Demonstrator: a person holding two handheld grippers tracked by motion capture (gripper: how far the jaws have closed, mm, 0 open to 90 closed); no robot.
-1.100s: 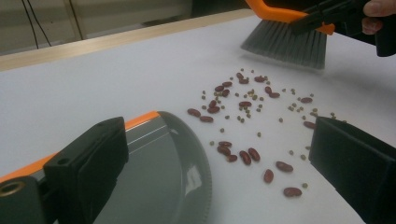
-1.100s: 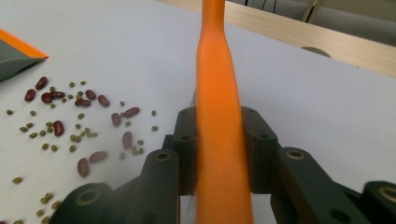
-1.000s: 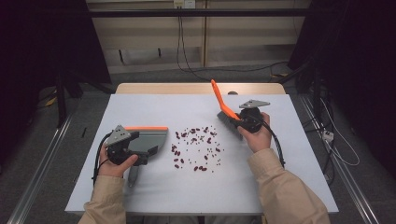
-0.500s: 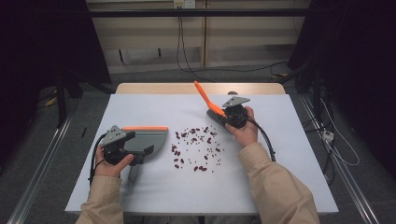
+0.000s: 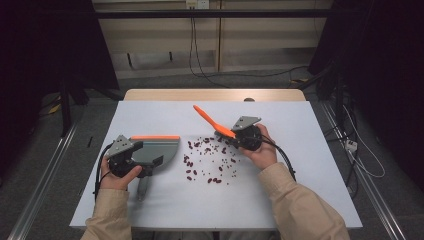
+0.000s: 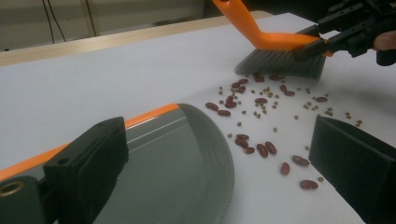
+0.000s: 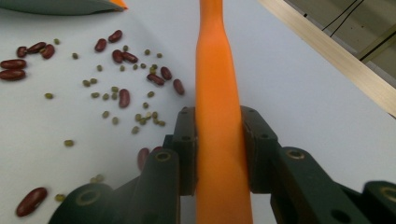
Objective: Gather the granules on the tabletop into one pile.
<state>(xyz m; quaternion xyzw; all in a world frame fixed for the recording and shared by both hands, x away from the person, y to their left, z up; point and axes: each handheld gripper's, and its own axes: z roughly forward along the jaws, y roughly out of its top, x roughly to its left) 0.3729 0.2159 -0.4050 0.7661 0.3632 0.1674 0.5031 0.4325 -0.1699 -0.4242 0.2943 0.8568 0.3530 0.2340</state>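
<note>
The right claw (image 5: 231, 135) was clamped on the orange plastic hand brush (image 5: 212, 121), both jaws pressed flat against its handle (image 7: 218, 116) in the right gripper view. Compared with a second earlier, this claw had moved leftward and slightly nearer across the pale grey surface (image 5: 300, 170), from the right side to the far right edge of the scattered dark red kidney beans and small green beans (image 5: 210, 157). The handle, formerly standing steeply toward the far edge, now slanted lower toward the far left. In the left gripper view the brush's grey bristles (image 6: 280, 63) rested on the surface, touching the farthest beans.

The left claw (image 5: 150, 162) held the grey plastic dustpan with an orange rim (image 5: 160, 147), its jaws set wide about the pan's body; whether the pads pressed on it could not be told. The dustpan lay flat, left of the beans, mouth toward them, unmoved since the earlier pictures. The nearest beans lay just beside its lip (image 6: 229, 158).
</note>
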